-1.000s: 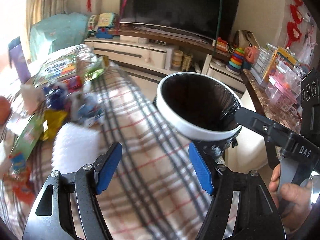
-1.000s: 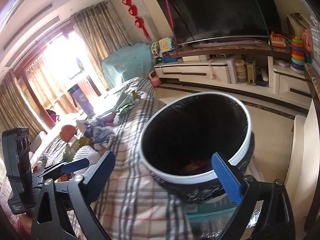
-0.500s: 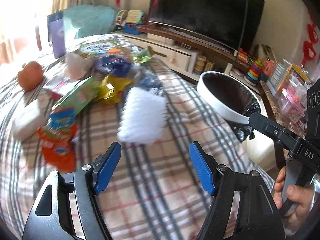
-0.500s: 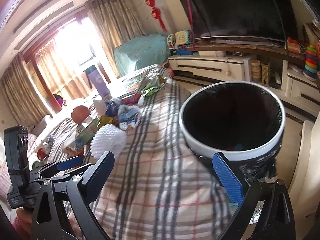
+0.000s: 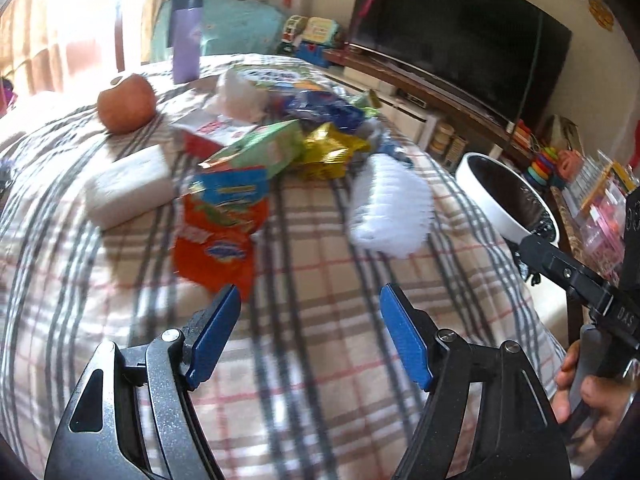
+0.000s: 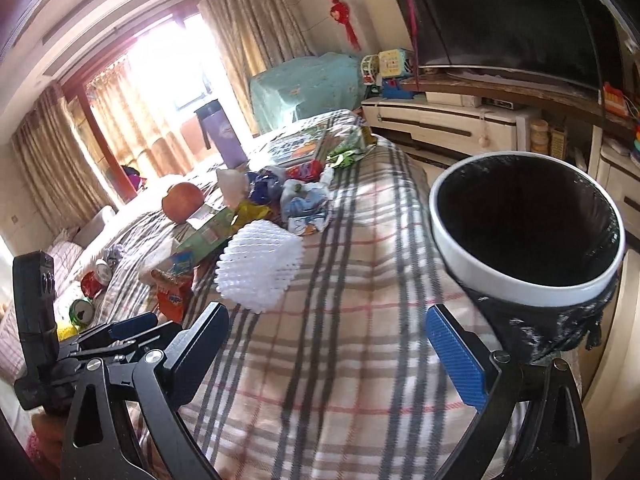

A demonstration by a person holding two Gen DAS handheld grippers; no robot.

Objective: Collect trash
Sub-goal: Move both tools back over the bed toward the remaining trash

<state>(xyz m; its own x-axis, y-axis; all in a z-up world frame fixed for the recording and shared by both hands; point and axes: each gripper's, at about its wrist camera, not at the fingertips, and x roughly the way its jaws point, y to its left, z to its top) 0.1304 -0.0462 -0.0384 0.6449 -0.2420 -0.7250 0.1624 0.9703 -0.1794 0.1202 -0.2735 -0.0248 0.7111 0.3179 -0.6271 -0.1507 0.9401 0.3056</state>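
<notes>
A pile of trash lies on the plaid-covered table (image 5: 320, 360): an orange snack wrapper (image 5: 216, 248), a white foam fruit net (image 5: 390, 212), a green carton (image 5: 256, 152), a gold wrapper (image 5: 330, 150) and blue wrappers. The net also shows in the right wrist view (image 6: 260, 270). My left gripper (image 5: 310, 328) is open and empty, just short of the orange wrapper. My right gripper (image 6: 328, 340) is open and empty above the cloth. A white-rimmed bin with a black liner (image 6: 528, 240) stands at the table's right edge, and it also shows in the left wrist view (image 5: 506, 200).
An orange fruit (image 5: 126, 102), a white tissue pack (image 5: 128, 186) and a purple flask (image 5: 186, 38) stand behind the pile. Crushed cans (image 6: 82, 312) lie at the far left. A TV (image 5: 460, 36) on a stand and toy shelves lie beyond the table.
My left gripper has swung left from the bin toward the trash pile, and the orange wrapper is now close in front. My right gripper has drawn back from the bin a little.
</notes>
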